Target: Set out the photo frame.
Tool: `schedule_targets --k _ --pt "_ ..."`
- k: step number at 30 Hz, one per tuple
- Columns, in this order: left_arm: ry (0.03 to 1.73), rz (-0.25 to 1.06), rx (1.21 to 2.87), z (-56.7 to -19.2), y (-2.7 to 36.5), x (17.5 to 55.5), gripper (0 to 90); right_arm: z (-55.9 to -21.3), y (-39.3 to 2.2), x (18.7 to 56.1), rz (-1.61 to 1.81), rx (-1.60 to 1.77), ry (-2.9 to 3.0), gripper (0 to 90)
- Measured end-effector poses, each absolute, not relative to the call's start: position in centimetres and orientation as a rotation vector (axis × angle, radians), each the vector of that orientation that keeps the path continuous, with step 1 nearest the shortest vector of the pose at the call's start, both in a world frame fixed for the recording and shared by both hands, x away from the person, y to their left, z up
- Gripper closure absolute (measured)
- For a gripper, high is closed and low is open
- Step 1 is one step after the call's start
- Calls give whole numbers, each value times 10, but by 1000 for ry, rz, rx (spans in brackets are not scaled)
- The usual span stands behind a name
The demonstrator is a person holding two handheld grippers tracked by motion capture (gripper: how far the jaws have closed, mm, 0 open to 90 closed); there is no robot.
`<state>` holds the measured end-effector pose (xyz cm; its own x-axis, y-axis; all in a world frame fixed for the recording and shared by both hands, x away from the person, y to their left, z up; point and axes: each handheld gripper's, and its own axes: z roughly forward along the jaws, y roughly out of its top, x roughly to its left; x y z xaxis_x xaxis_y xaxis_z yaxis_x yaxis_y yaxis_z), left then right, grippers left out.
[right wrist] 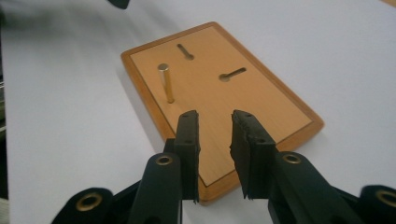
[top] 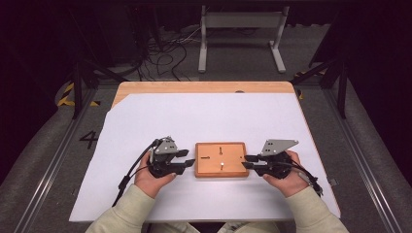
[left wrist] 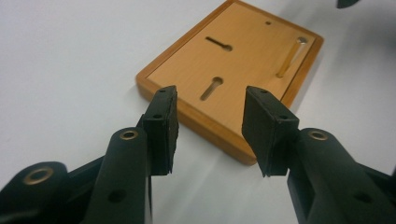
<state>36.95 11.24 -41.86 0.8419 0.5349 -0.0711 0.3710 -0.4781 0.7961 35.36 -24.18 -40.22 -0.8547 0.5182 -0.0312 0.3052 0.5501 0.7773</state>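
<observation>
Rectangular wooden board (top: pixel 221 159) with raised rim, smooth tan face and two keyhole-shaped slots (left wrist: pixel 212 87), lying flat on the white sheet (top: pixel 194 121) that covers the wooden table (top: pixel 204 87). A slim brass-coloured metal pin (right wrist: pixel 166 83) stands upright in the board. Left claw (top: pixel 190 160), matte black with ribbed pads, sits just beside the board's left edge, jaws parted and empty. Right claw (top: pixel 248 161) flanks the opposite edge, jaws narrowly apart, gripping nothing.
</observation>
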Motion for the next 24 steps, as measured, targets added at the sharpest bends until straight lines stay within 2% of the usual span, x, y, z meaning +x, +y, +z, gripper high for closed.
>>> schedule_targets --k 14,24 --pt "487 91 2081 -423 68 366 501 -398 -265 353 1208 794 2450 701" --pt "484 58 2082 -432 41 370 499 -398 -272 351 1205 831 2431 692"
